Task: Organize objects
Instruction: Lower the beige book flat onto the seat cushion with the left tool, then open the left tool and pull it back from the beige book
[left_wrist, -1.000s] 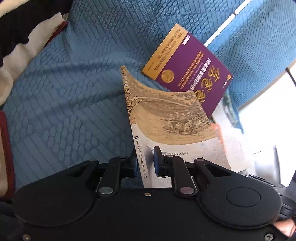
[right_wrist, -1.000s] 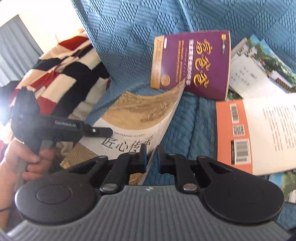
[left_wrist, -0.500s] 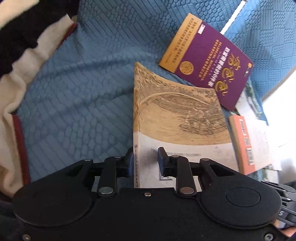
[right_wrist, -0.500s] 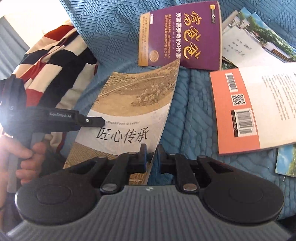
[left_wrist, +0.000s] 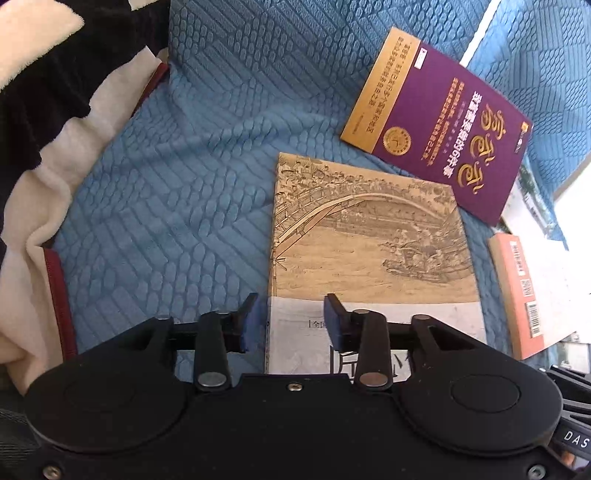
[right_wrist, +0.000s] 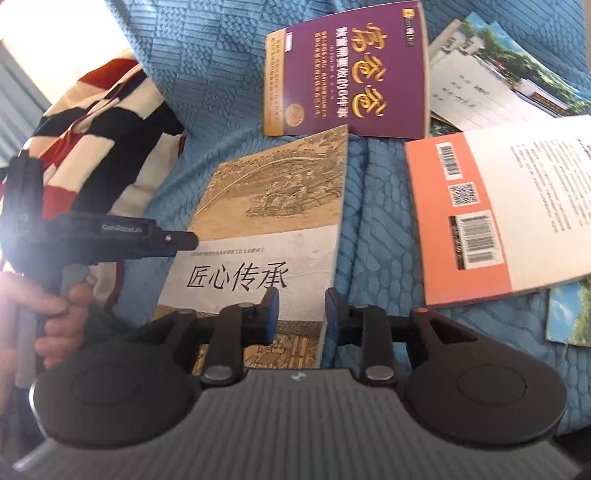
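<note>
Two grippers flank the tan book (left_wrist: 369, 251) titled 匠心传承, flat on the blue sofa cover (left_wrist: 177, 192) — long axis toward the purple book (left_wrist: 439, 125). Left gripper (left_wrist: 291, 317) and right gripper (right_wrist: 301, 312): jaws opening, straddling its near edges, pads clear. Bare cover lies toward the striped blanket (left_wrist: 48, 110).

cover (left_wrist: 192, 192): blue, quilted pattern
top book (left_wrist: 369, 236): tan bridge painting, white band
second book (left_wrist: 439, 122): purple, gold strip
third book (right_wrist: 465, 218): orange, white
blanket (right_wrist: 96, 122): red, black, cream stripes
</note>
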